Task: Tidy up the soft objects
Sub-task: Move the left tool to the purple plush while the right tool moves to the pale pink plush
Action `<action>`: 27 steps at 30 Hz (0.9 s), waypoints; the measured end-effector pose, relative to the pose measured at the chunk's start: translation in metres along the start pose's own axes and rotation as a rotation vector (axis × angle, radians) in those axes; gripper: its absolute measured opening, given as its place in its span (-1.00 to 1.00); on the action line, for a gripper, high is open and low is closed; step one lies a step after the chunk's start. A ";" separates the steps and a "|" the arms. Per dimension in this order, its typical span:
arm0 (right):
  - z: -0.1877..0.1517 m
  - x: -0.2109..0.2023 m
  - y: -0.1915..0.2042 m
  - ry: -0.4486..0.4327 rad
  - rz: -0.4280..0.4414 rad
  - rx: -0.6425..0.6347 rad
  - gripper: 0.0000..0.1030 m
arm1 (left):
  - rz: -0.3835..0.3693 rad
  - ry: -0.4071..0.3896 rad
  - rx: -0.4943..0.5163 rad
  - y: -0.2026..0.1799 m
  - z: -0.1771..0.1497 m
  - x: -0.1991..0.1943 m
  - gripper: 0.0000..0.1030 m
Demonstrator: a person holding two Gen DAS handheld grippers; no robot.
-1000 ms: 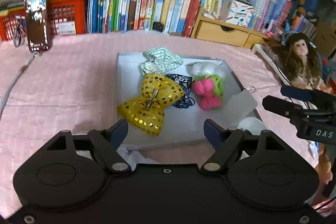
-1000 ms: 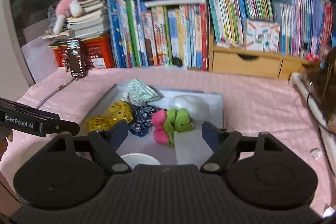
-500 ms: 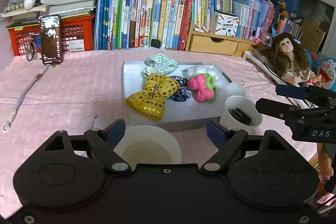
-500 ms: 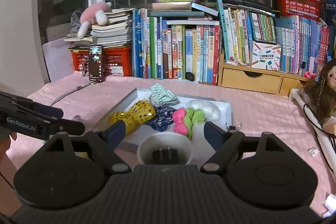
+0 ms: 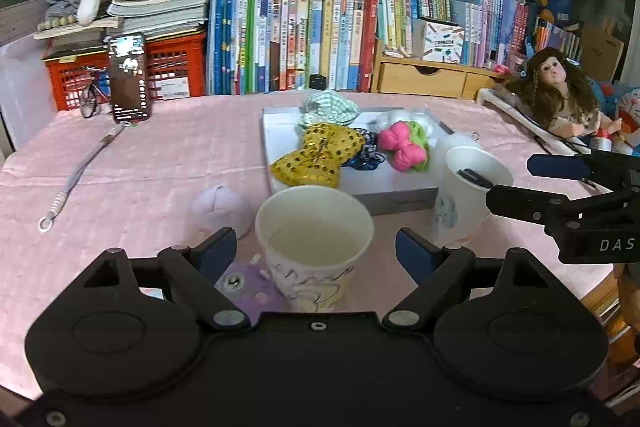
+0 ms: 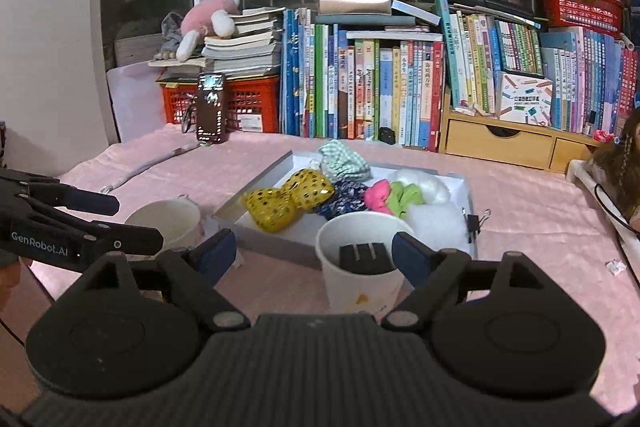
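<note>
A shallow grey-walled white cardboard tray (image 5: 400,195) lies on the pink-clothed desk (image 5: 160,179), and the soft things sit inside it. The yellow sequinned fabric bow (image 5: 316,155) lies at the tray's near left, its long axis slanting from the near-left corner toward the far right. Beside it are a dark blue patterned scrunchie (image 5: 366,155), a pink and green knotted fabric bow (image 5: 402,149), a green-checked cloth piece (image 5: 330,109) at the far edge, and white fluff (image 5: 404,118).

The left claw (image 5: 316,247) stands released, its jaws just widened, either side of an empty white paper cup (image 5: 316,247) without pressing it. The right claw (image 6: 312,253) is likewise released and just widened; a second white paper cup (image 6: 362,277) with a black plug in it stands toward its right finger.

Only the left view shows a lilac soft ball (image 5: 220,207) and a purple flat piece (image 5: 252,287) left of the near cup; only the right view shows a black binder clip (image 6: 476,221) at the tray's right edge. Bare cloth lies open left of the tray.
</note>
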State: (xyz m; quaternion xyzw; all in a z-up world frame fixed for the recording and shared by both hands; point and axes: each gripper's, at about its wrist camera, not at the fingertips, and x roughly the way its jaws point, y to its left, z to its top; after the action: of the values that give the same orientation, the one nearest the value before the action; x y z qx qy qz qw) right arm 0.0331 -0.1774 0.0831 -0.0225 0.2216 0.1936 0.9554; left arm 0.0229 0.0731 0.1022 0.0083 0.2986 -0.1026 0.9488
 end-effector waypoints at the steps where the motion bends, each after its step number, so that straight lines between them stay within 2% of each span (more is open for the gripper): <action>1: -0.001 0.000 0.002 0.002 0.004 0.000 0.77 | 0.007 -0.004 0.003 0.001 -0.002 -0.001 0.67; 18: -0.016 0.010 0.025 0.054 0.053 -0.010 0.77 | 0.113 -0.009 0.009 0.023 -0.046 -0.008 0.69; 21: -0.010 0.011 0.025 0.057 0.070 -0.004 0.77 | 0.120 -0.003 -0.002 0.025 -0.052 -0.006 0.68; 27: 0.013 0.017 0.019 0.068 0.115 0.037 0.77 | 0.115 0.017 -0.036 0.031 -0.061 0.003 0.51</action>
State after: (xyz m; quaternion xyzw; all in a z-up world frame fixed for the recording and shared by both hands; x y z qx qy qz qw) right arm 0.0451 -0.1519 0.0880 0.0016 0.2583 0.2434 0.9349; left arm -0.0035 0.1075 0.0488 0.0093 0.3075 -0.0425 0.9505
